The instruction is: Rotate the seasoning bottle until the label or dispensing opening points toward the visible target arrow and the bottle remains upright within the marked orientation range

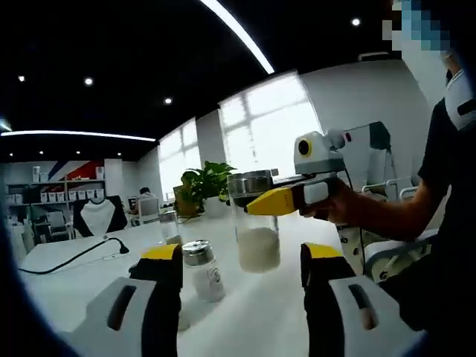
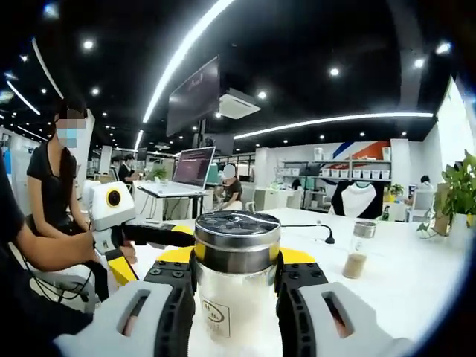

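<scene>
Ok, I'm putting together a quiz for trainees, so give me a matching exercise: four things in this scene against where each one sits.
Things:
1. seasoning bottle
2. small shaker
3. potted plant
4. black cable

Places:
A. trailing across the table
B. between the right gripper's jaws
C. standing beside one jaw of the left gripper
D. in the background, near the window

Pairs: 1-B, 2-C, 3-D, 4-A

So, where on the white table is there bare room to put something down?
Free: the bare table between the left tool and the large seasoning bottle; also behind the small shaker, up to the black cable. Crowded: around the large bottle, gripped by the right tool, with a small jar beyond.
</scene>
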The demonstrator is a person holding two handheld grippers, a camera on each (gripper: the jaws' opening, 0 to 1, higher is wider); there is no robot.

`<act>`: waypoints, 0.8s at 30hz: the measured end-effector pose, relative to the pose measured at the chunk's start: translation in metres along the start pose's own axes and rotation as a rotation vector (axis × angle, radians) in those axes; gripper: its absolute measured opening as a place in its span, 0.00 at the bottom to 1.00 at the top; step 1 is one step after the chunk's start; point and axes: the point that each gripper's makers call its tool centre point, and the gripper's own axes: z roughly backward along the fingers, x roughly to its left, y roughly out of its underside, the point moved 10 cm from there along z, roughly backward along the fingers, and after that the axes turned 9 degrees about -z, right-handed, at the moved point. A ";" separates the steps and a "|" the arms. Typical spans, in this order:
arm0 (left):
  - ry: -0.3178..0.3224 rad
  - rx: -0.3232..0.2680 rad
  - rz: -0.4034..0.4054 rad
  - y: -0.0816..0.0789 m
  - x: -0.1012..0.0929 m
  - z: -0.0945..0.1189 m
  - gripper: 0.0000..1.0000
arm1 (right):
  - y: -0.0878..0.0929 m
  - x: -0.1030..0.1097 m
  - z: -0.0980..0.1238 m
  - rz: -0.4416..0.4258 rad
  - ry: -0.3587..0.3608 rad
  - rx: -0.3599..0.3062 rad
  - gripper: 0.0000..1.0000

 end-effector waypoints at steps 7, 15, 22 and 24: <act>-0.201 0.039 -0.025 0.005 0.021 0.014 0.86 | 0.009 -0.024 -0.001 -0.033 0.071 -0.010 0.39; -0.219 0.149 0.072 0.025 0.026 0.014 1.00 | 0.020 -0.050 -0.008 -0.039 0.134 0.005 0.39; -0.216 0.166 0.107 0.033 0.025 0.012 1.00 | 0.026 -0.077 -0.014 -0.088 0.189 0.017 0.39; -0.227 0.175 0.096 0.034 0.027 0.012 1.00 | 0.029 -0.080 -0.012 -0.088 0.204 0.026 0.39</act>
